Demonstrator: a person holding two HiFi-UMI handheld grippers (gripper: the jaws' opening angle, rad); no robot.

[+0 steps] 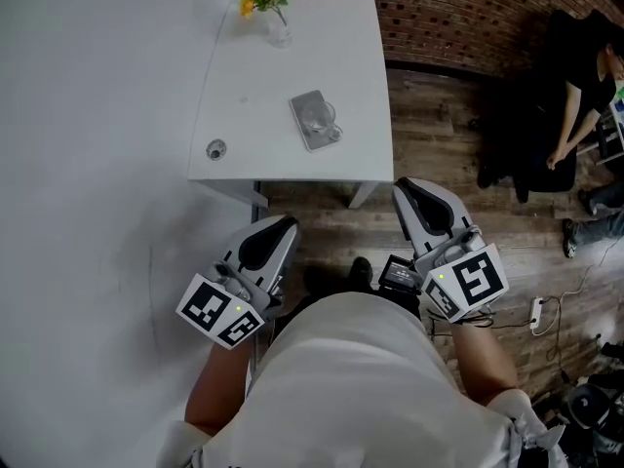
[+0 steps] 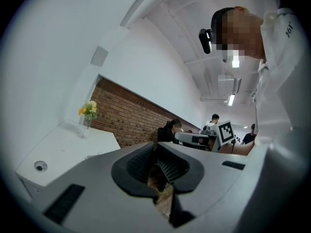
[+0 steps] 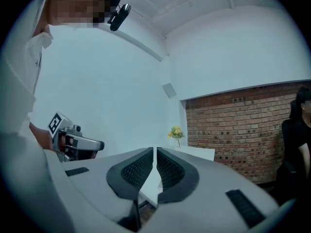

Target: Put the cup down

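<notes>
Step in hand: judged to be the end of the put-down. Neither gripper carries anything, and the cup is already standing on the worktop.

- Far left of the white worktop (image 1: pixel 234 86): a small round metallic fitting (image 1: pixel 215 149) sits flush in the matte, smooth top, near the front edge.
- Left gripper (image 1: pixel 284 224): held low in front of the person's body, well apart from the worktop. Jaws drawn together with only a narrow slot between the ribbed black pads (image 2: pixel 140 163). Nothing in the slot; wooden floor shows through it.
- Back edge: a clear vase (image 1: pixel 279 29) holds yellow flowers.
- Cup (image 1: pixel 319 115): clear glass, upright, round, with what looks like a handle on the side toward the person. It stands on a flat grey rectangular mat (image 1: pixel 304 105) with rounded corners, laid at a slight angle right of the worktop's centre. Whether the cup holds any liquid cannot be told.
- Right gripper (image 1: pixel 410 185): just off the worktop's front right corner, over the plank floor. Jaws closed, ribbed faces almost touching, nothing between them.
- Far right: a seated person in dark clothes (image 1: pixel 585 66) against the brick wall, well clear of the work.

Next move, as a judgement: nothing more is needed on the cup. If another grasp is wanted, the jaws must first be opened. Glass is hard and slick, so the ribbed pads should take the wall squarely, clear of the handle.
</notes>
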